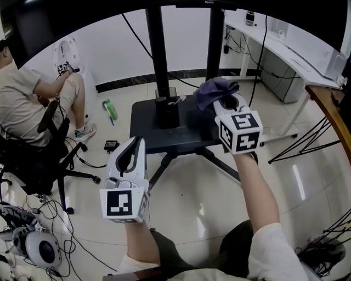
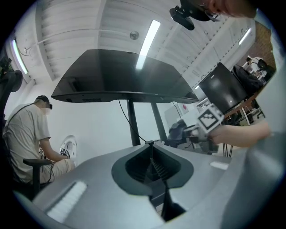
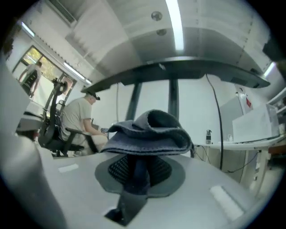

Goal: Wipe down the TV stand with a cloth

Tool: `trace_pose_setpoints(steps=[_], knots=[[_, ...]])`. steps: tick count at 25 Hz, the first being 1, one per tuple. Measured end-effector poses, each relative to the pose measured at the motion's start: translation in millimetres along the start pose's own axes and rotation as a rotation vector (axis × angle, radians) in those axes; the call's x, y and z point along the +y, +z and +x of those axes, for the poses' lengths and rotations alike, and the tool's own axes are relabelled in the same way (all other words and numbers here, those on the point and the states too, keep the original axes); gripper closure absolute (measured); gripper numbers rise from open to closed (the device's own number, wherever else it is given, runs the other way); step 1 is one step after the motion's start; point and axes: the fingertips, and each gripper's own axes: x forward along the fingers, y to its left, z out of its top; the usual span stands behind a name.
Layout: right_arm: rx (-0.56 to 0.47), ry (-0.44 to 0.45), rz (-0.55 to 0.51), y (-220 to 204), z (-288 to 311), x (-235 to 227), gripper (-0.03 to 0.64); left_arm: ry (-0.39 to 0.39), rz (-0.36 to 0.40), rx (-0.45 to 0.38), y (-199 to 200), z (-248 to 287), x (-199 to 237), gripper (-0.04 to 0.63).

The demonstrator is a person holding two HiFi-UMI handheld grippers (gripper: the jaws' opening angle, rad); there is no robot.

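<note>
While the right gripper (image 1: 221, 102) gripped the bunched dark cloth (image 1: 215, 89) between its fingers over the right side of the TV stand (image 1: 143, 125), apparently poised for wiping, the left gripper (image 1: 133, 147) hung before the stand's front edge, jaws together on nothing, presumably kept clear.

screen (image 1: 82, 16) cut off by the head view's top edge, seated person (image 1: 27, 104) cropped at its left edge, right gripper (image 3: 138, 167) tips covered by the cloth (image 3: 149, 134), stand's base plate (image 1: 145, 126) partly masked behind both, floor items (image 1: 109, 110) too small to be identified
</note>
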Motion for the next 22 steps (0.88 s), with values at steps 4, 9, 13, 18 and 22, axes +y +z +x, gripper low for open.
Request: trace_pose_setpoints(steps=[4,9,13,18,22], knots=[[-0.201,0.134,-0.042,9,-69,106,0.555,0.05,0.009,0.026,-11,-2,18,0.488],[-0.132,0.299,-0.086,-19,-30,201,0.555,0.127,0.012,0.048,-24,-8,49,0.488],[-0.019,0.291,0.002,-27,42,224,0.555,0.184,0.028,0.058,-31,-18,75,0.488],[0.183,0.189,0.075,-43,133,233,0.555,0.227,0.03,0.061,-30,-29,91,0.488],[0.368,0.062,0.061,-76,191,220,0.555,0.235,0.028,0.052,-26,-34,95,0.488]])
